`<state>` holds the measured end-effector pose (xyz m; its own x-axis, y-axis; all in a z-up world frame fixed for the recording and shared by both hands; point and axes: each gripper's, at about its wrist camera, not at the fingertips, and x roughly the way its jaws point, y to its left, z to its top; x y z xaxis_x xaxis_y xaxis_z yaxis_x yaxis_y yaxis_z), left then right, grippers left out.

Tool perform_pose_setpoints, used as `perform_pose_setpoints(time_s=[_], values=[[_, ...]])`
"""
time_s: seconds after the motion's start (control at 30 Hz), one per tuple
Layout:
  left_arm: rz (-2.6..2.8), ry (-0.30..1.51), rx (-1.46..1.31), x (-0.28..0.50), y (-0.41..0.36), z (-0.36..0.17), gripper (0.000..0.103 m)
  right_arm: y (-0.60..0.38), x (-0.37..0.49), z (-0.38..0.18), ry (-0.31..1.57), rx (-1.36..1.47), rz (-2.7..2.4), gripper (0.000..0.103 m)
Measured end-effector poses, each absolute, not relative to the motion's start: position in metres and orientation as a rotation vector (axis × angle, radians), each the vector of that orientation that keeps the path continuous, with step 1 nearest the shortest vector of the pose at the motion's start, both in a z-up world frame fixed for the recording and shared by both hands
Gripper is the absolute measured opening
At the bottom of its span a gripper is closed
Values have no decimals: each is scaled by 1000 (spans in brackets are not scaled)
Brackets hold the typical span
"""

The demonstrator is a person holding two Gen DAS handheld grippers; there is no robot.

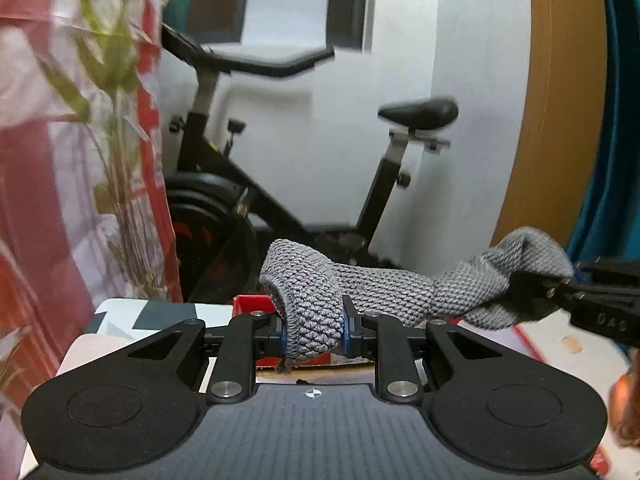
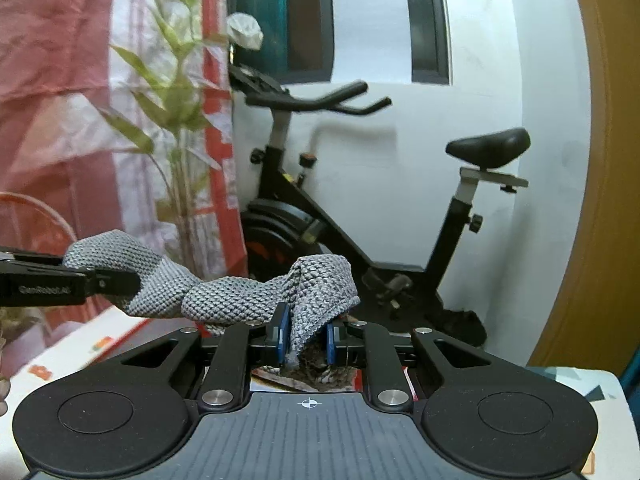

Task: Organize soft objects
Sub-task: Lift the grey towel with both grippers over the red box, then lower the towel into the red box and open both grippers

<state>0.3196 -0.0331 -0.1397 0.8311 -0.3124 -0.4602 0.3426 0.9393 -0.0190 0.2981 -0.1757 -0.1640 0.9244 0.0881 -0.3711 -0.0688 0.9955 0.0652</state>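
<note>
From my remote station, I see a grey knitted cloth [image 1: 384,292] stretched in the air between both tools, twisted at its middle. At far left in the left wrist view hangs a red and white curtain [image 1: 36,184] with a leafy plant [image 1: 116,128] in front of it. The left gripper [image 1: 314,326] sits at 6 o'clock, its jaws clamped on one bunched end of the cloth, blue pads pressing either side. Behind it, at 12 o'clock, an exercise bike [image 1: 280,184] stands against a white wall [image 1: 472,80]. The cloth runs toward 3 o'clock, where the right gripper [image 1: 560,288] bites its other end.

In the right wrist view the order is mirrored: the left gripper [image 2: 120,280] enters at 9 o'clock holding the cloth [image 2: 224,296], which runs across to the right gripper [image 2: 306,340] at 6 o'clock, jaws clamped on the gathered corner. Below the tools lies a white bench [image 2: 80,344] edged in red.
</note>
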Motion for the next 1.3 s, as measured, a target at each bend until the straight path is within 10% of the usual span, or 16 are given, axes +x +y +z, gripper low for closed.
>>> perform_pose_setpoints(time_s=[0.4,0.63,1.3], values=[[-394,670,153,398,-56,-197,26,-190,360,-210,519,6,48,16],[-445,717,134,407,-48,-201,58,-175,377,-221,608,-51,36,16],[-461,654,98,390,-41,-191,58,-164,393,-230,715,-93,-4,14]])
